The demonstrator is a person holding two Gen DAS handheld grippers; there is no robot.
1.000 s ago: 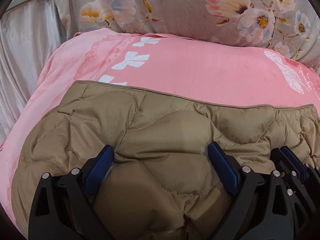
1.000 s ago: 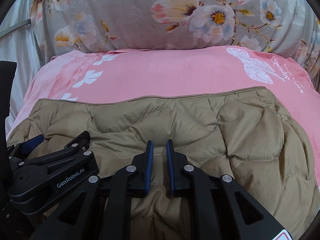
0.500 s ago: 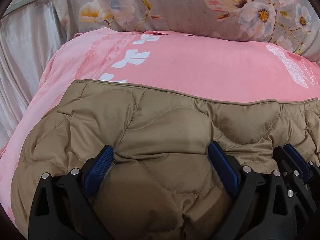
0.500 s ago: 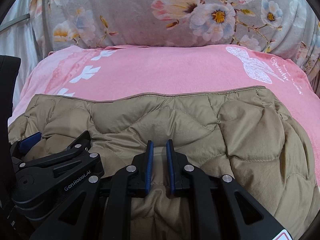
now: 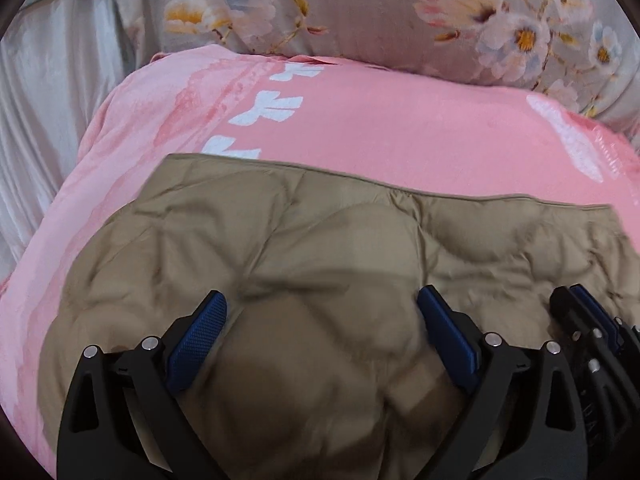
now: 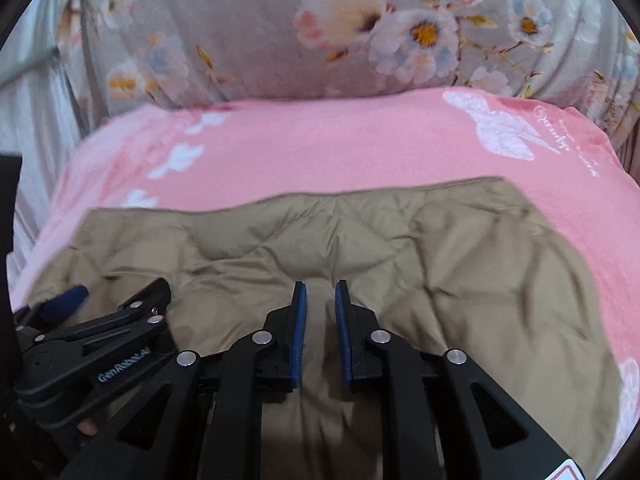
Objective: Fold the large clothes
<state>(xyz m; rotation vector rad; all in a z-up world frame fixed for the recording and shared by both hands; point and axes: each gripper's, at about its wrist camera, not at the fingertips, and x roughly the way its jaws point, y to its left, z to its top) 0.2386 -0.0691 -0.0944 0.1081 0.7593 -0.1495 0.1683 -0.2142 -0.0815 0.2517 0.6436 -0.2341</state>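
Pink blanket with white leaf and butterfly prints covers the surface; grey floral bedding is bunched along its far edge, pale curtain-like fabric hangs at far left. Tan quilted jacket lies on the blanket's near half, long axis running left-right across both views, piped straight edge pointing away toward the floral bedding, with a band of bare pink between the 2. In the right wrist view the jacket ends in a rounded right side, pink showing past it; which end is collar or hem, cannot tell. Left gripper sits on the jacket's left part, its 2 blue pads spread wide, with a puffy fold bulging up between them; the pads press against the fold's flanks but are not clamped on it. Right gripper is just beside it on the right, jaws narrowed to a slim gap with a ridge of tan fabric pinched between the pads. Both views are motion-blurred. Left gripper body shows at the lower left of the right wrist view, and a fingertip of the holding hand is visible under it.
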